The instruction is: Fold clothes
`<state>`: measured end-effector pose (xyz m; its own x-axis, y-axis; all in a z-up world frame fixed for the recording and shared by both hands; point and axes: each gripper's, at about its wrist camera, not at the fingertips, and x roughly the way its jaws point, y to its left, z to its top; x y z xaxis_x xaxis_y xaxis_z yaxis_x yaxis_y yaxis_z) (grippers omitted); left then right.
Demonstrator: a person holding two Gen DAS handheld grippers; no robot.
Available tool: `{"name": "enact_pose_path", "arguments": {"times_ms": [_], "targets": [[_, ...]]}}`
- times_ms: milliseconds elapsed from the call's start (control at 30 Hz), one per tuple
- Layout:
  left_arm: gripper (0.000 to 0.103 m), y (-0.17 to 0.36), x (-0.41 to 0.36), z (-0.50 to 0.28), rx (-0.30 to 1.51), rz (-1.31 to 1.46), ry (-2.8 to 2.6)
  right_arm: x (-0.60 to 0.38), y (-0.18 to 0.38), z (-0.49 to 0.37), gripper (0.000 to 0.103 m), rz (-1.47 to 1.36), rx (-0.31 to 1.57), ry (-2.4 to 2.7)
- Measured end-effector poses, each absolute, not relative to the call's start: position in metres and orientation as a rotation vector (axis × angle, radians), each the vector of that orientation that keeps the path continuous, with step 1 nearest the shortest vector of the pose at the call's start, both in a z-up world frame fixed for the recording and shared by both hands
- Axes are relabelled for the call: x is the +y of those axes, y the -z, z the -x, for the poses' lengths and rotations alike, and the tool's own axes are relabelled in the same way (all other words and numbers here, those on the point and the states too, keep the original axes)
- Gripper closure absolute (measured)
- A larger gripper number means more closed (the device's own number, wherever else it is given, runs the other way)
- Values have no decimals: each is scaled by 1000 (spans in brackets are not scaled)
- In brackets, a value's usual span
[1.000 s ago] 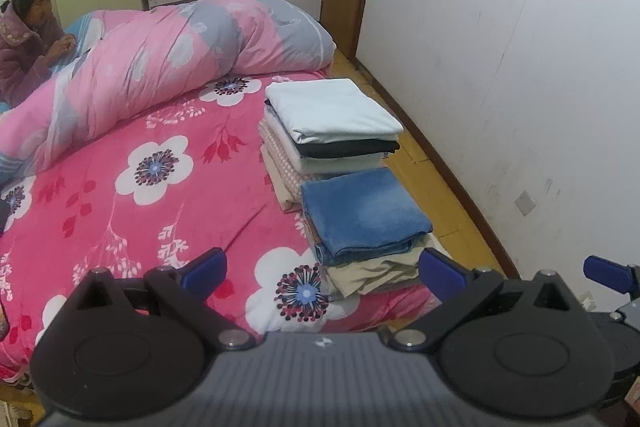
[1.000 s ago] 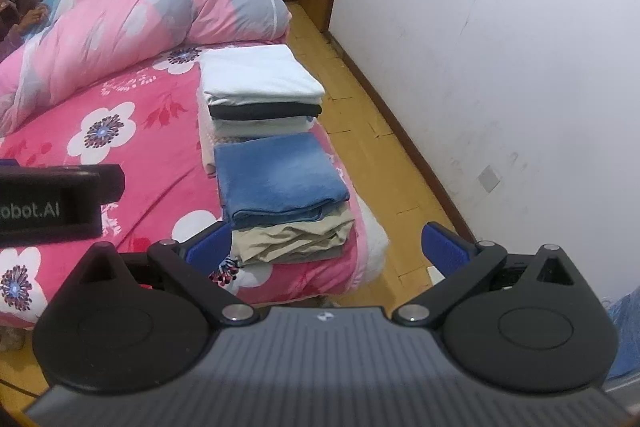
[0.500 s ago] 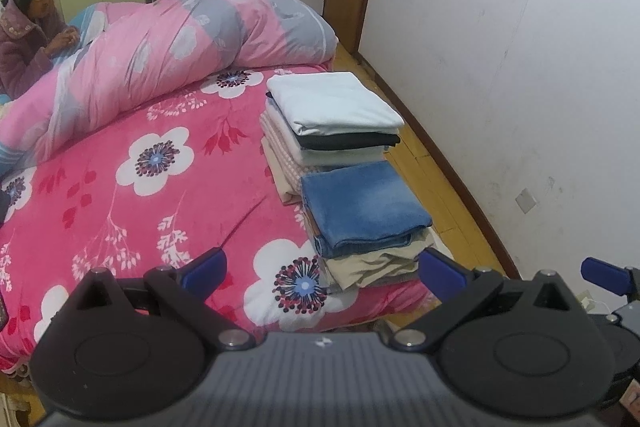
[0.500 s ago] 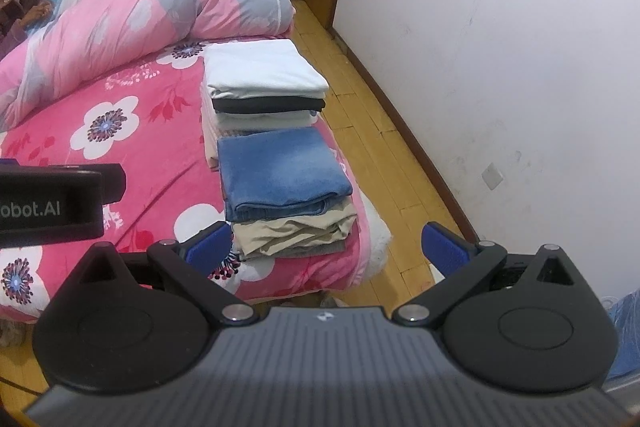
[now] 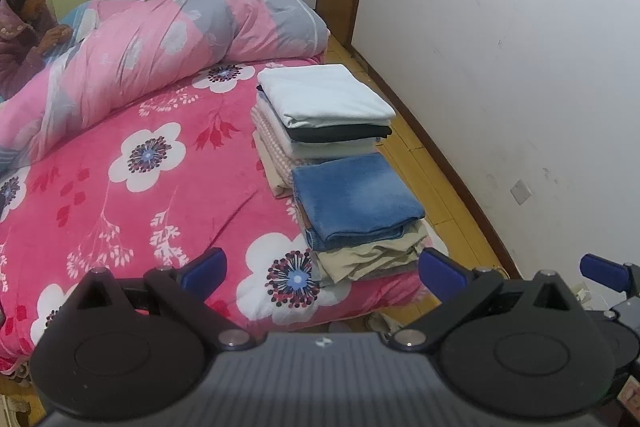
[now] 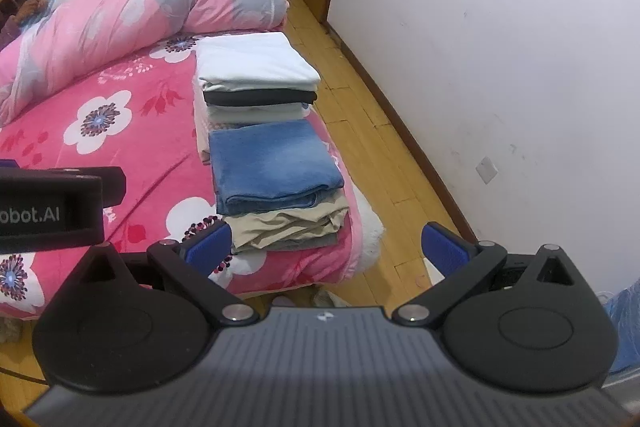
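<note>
Both tools hang spread and empty: left tool [image 5: 322, 269], right tool [image 6: 326, 245]. Folded stacks [image 6: 276, 163] lie ahead on the bed [image 5: 132, 195], running away lengthwise, nearer the right.

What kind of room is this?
Most likely a bedroom in a home. There is a bed with a pink flowered cover, a puffy quilt bunched at its far end, and two stacks of folded clothes near the bed's edge.
</note>
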<state>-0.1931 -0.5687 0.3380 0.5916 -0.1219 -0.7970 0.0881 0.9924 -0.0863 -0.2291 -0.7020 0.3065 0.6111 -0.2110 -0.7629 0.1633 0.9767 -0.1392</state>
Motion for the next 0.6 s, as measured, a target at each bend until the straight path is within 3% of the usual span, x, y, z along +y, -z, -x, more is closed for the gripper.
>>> {"name": "enact_pose_path", "arguments": {"times_ms": [600], "targets": [[1, -327, -584, 198, 965, 26, 130, -717, -301, 233, 1, 57, 906, 265]]}}
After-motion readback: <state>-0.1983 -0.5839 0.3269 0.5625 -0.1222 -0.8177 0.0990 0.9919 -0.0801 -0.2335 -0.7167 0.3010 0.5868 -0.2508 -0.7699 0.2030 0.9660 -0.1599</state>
